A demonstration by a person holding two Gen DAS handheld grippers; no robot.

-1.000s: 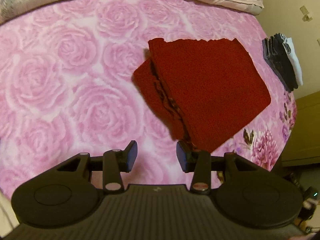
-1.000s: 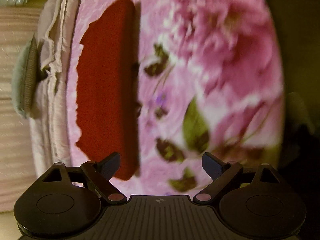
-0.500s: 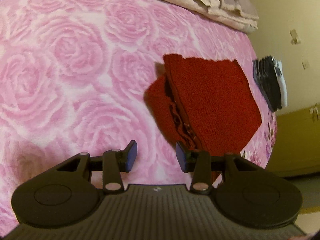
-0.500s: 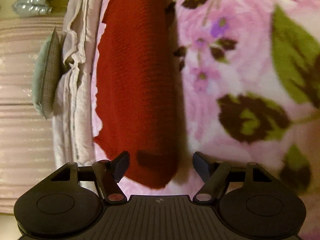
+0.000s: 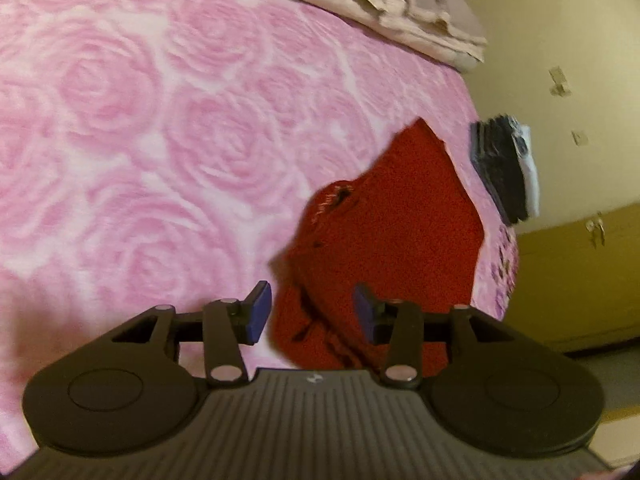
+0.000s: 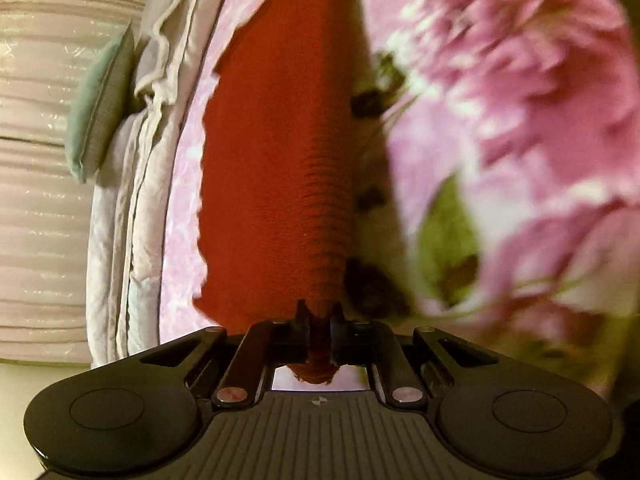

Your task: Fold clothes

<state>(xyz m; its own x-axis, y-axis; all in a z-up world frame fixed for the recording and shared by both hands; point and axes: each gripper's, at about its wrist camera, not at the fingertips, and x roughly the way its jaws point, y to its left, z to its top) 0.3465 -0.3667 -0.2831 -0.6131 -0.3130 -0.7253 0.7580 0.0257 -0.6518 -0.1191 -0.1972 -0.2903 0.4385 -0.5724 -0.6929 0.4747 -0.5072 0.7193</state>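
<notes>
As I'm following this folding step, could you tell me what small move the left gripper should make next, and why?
Probably ease the left gripper forward and shut it on the near corner of the red sweater. The right gripper has just closed on its own corner, while the left one's jaws have just opened a little, with the cloth's edge between them but not pinched.

Mounted behind each gripper, angled down, close over the pink bed (image 5: pixel 168 152). Both catching the red garment (image 5: pixel 392 232), from different sides.
</notes>
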